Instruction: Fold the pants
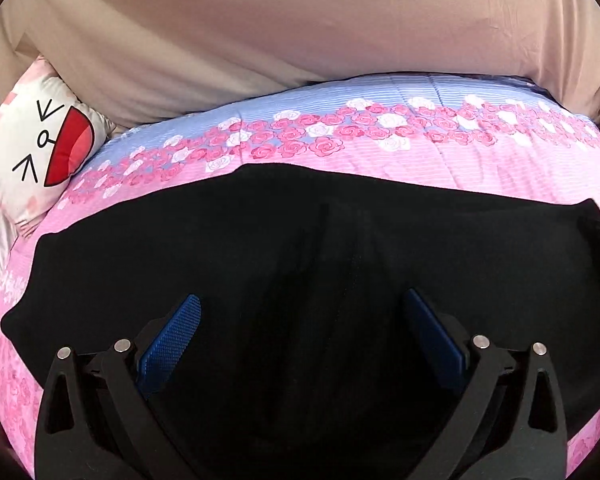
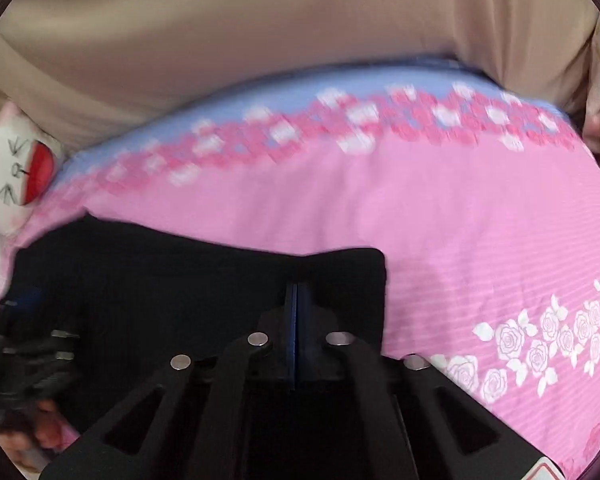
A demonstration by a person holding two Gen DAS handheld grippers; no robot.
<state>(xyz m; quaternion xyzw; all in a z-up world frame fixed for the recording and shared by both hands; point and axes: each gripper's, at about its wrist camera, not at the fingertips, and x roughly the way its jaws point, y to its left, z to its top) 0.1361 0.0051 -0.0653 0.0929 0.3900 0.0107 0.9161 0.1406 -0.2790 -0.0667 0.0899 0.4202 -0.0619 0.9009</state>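
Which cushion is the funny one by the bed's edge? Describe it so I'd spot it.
Start at the pink rose-print bedspread under the black pants. At its left edge lies a white square cushion. Only it bears a drawn cartoon face with a big red open mouth.

Pants (image 1: pixel 260 240) on quilt (image 1: pixel 340 152), cushion (image 1: pixel 32 140) at left, perhaps a headboard (image 1: pixel 260 32) behind
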